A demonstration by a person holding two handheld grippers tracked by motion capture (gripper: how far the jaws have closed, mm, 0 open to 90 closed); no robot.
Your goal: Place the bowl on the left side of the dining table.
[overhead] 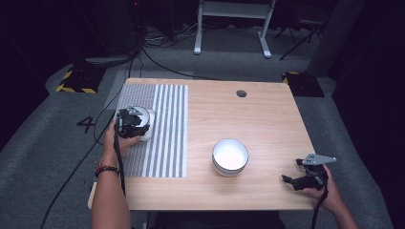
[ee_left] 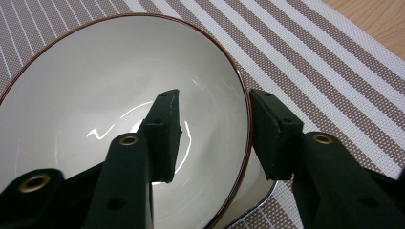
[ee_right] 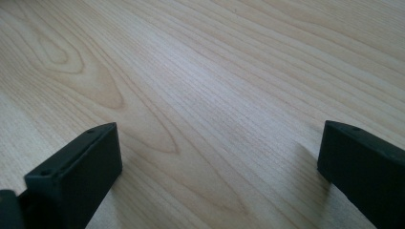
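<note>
A white bowl point(overhead: 148, 121) with a thin brown rim stands on the striped placemat point(overhead: 167, 138) at the table's left. My left gripper point(overhead: 130, 123) is right over it. In the left gripper view the bowl point(ee_left: 95, 86) is glossy and holds nothing, and my left gripper point(ee_left: 215, 102) straddles its rim: one jaw inside, the other outside over the placemat point(ee_left: 310, 57), with a gap still showing on the inner side. A second white bowl point(overhead: 230, 155) sits on bare wood right of the mat. My right gripper point(overhead: 292, 171) is open near the front right corner, low over bare table point(ee_right: 215, 71).
The wooden table point(overhead: 267, 119) has a round cable hole point(overhead: 241, 93) at the back. Cables trail from both grippers over the front and left edges. A white desk frame point(overhead: 234, 24) stands on the grey floor behind.
</note>
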